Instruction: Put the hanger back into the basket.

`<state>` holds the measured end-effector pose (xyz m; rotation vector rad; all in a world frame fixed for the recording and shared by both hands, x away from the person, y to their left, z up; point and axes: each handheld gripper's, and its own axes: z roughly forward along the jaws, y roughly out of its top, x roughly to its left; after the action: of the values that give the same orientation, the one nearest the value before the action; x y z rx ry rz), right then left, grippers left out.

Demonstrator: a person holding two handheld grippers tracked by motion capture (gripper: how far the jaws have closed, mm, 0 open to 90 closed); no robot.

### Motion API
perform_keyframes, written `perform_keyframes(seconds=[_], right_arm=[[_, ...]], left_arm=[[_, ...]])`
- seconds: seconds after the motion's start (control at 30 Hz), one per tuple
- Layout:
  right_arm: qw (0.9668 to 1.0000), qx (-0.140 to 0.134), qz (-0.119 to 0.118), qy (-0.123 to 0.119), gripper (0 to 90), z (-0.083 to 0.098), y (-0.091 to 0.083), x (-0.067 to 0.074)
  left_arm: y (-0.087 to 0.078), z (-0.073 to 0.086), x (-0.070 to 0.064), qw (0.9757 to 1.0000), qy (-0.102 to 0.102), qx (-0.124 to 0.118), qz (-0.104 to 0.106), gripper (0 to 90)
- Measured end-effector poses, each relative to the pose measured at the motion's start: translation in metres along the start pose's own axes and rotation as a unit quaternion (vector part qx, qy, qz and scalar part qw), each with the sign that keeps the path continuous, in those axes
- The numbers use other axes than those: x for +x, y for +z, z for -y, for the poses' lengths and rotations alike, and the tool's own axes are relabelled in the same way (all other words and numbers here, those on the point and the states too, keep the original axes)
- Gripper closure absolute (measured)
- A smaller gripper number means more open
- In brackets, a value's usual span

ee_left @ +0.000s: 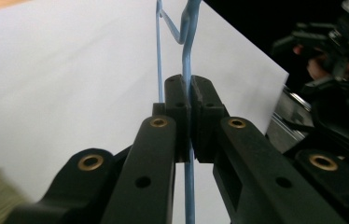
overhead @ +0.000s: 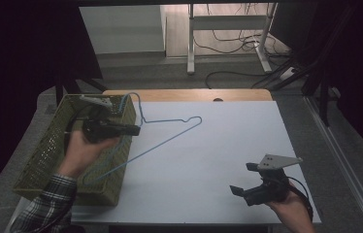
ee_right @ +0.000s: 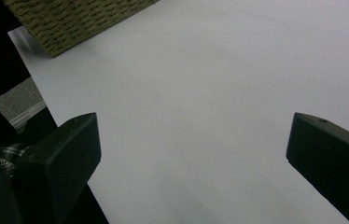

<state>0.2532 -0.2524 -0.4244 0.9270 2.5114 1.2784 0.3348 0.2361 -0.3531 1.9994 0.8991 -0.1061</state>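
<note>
High cam overhead, tool cams close — shared table [overhead: 208, 145].

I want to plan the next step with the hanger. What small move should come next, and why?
Probably the left gripper should keep its grip and draw the hanger out over the table. Its jaws are shut on the wire, and one end of the hanger lies inside the basket. The right gripper is open with nothing between its jaws, apart from the hanger.

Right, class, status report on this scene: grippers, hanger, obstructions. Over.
Left gripper shut on hanger. Right gripper open, holding nothing. Hanger half in basket, half over table. Nothing in the way.
</note>
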Motion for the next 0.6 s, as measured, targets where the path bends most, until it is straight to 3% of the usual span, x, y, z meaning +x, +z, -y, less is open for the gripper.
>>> perform_keyframes(seconds=[0.27, 0.33, 0.57, 0.6], right_arm=[[0.9997, -0.008, 0.005, 0.020, 2.8, 0.014, -0.008, -0.003], [0.9997, -0.008, 0.006, 0.024, 2.8, 0.016, -0.009, -0.003], [0.9995, -0.009, 0.011, 0.028, 2.8, 0.023, -0.013, -0.003], [0.9995, -0.009, 0.011, 0.028, 2.8, 0.023, -0.013, -0.003]], left_arm=[[-0.042, 0.009, 0.016, 0.9983, -0.021, -0.024, -0.048, 87.3], [-0.059, 0.014, 0.022, 0.9967, -0.027, -0.037, -0.067, 87.4], [-0.087, 0.028, 0.035, 0.9930, -0.053, -0.063, -0.085, 87.4], [-0.091, 0.031, 0.037, 0.9918, -0.056, -0.065, -0.095, 87.4]])
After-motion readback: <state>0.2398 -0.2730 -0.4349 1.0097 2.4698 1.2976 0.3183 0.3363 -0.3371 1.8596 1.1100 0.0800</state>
